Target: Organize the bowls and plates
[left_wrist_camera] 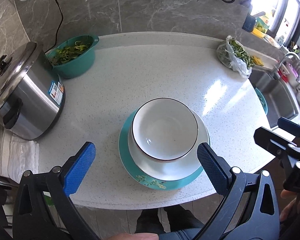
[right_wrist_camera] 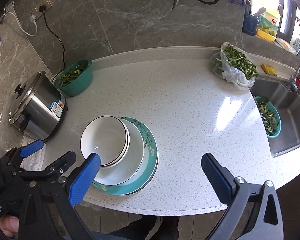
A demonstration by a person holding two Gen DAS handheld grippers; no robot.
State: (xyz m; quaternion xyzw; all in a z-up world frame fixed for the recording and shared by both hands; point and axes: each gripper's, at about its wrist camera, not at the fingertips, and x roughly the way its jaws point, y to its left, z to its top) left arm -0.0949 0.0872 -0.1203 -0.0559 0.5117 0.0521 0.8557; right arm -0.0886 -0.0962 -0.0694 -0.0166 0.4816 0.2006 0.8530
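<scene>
The plates and bowls already sit in one pile near the front edge of the counter (right_wrist_camera: 190, 108), at about six o'clock on its surface in your left-hand camera and about eight o'clock in your right-hand one. Working down in size: the teal plate (left_wrist_camera: 160, 183) with the blossom pattern is at the bottom, and from the right camera a second teal rim seems to show beneath it, though you cannot be sure. On it rests the white plate (left_wrist_camera: 170, 170), and on that the white bowls (left_wrist_camera: 164, 128) with dark rims, where the right camera shows two or three rims nested closely. The bowls sit off-centre, pushed toward the nine o'clock side of the plates in the right view.

No other plate or bowl for the table lies loose on the counter, so the stacking looks as good as done. What may remain is centring the bowls, or carrying the pile elsewhere; the pictures do not say which.

Your left gripper (left_wrist_camera: 146, 166) is spread wide and empty, its fingers straddling the pile at five and seven o'clock without touching it. Your right gripper (right_wrist_camera: 150, 170) is equally wide and empty, its left finger (right_wrist_camera: 86, 178) in front of the bowl rim, and you cannot tell if it touches
</scene>
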